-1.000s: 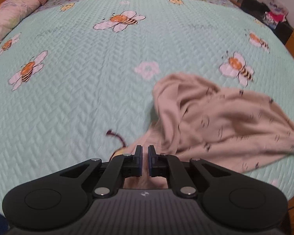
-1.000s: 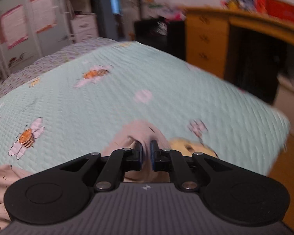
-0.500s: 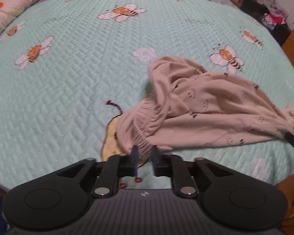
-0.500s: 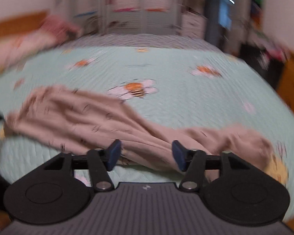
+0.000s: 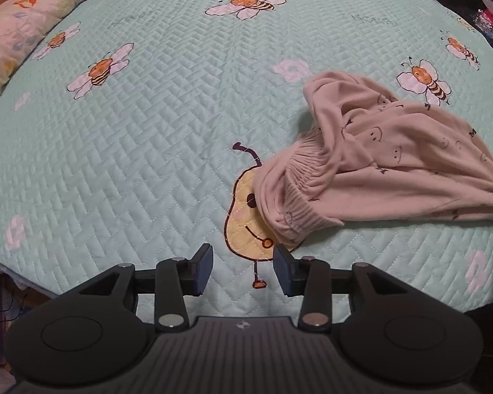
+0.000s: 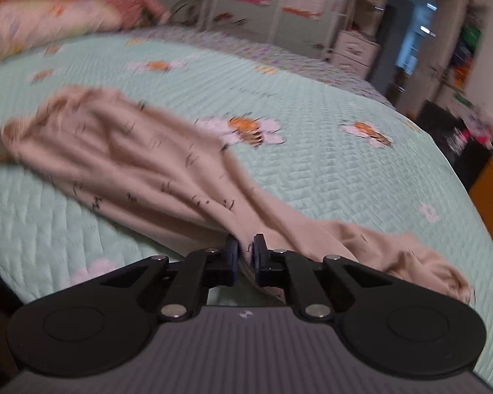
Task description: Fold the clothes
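The bed [image 5: 148, 151] fills both views under a mint quilt printed with bees; its near edge runs just below both grippers, and wide bare quilt stretches left of and beyond the one pair of pink trousers [image 5: 394, 161]. The trousers lie crumpled near that near edge, waistband resting on a yellow pear figure [image 5: 243, 226] stitched into the quilt. One long pillow [image 5: 26, 23] lies along the far left side. The left gripper [image 5: 243, 271] hangs just short of the waistband, its fingers spreading with nothing between them. The right gripper [image 6: 245, 252] is closing its fingers, pinching a trouser leg.
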Motion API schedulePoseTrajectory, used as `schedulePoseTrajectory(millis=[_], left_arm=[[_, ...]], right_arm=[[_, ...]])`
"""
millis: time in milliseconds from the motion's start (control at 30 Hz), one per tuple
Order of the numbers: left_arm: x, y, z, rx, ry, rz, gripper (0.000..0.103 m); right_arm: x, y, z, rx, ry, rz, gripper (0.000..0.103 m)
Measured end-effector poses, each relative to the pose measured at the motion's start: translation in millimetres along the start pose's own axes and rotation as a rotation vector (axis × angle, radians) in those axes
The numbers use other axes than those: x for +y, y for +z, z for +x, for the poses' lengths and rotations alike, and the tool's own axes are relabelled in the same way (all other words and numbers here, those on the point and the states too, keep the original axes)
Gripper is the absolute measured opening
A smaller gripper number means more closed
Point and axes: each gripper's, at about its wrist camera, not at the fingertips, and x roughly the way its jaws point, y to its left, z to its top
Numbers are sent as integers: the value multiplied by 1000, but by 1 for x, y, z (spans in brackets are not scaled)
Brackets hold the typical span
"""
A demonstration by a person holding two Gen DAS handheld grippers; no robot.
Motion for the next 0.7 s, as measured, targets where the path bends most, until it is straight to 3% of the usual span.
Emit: schedulePoseTrajectory(millis=[133,367,700], left_arm=[[-8,4,10,-10,-38,19,43],[-22,17,31,33,-25,-34,43],[-1,38,31,80,-166,-286,43]], right_arm=[[-10,11,-8,-25,12,150,10],[-13,25,-17,-30,61,243,10],[-23,27,-12,-8,95,276,10]])
